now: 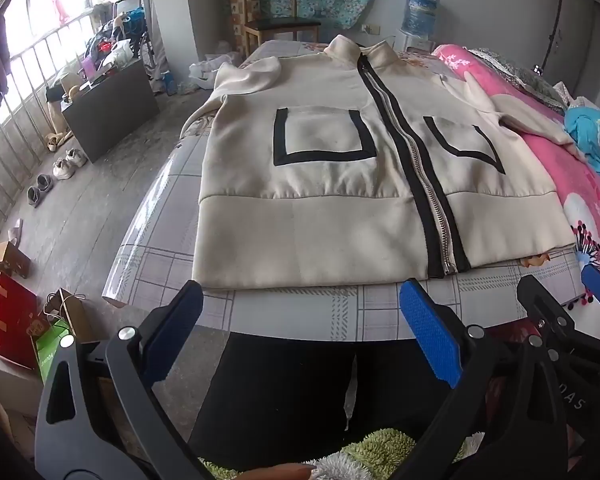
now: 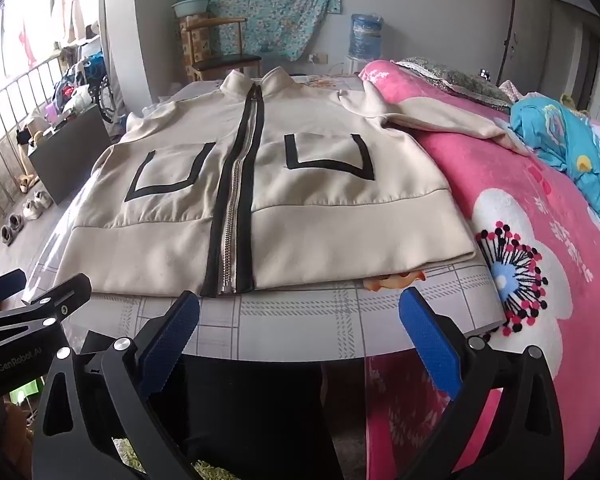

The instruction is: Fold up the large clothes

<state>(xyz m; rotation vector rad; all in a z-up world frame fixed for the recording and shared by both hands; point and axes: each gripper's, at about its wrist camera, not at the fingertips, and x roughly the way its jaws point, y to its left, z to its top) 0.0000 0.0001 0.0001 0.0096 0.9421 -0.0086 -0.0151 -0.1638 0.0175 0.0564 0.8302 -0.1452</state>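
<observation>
- Cream jacket [image 1: 340, 184] lies flat on the table [image 1: 300, 312], hem nearest, zip running straight away from both grippers
- left gripper [image 1: 300, 332] and right gripper [image 2: 300, 332] gape empty, short of the hem, equally near

A tabletop [image 1: 292, 312] covered with a grey checked cloth under clear plastic carries a cream jacket [image 1: 320, 208], laid flat, front up, zip closed, collar at the far end and hem near the front edge. Its right sleeve [image 2: 452, 124] stretches off the tabletop onto the pink flowered blanket [image 2: 540, 240] of the bed just beside it.
</observation>
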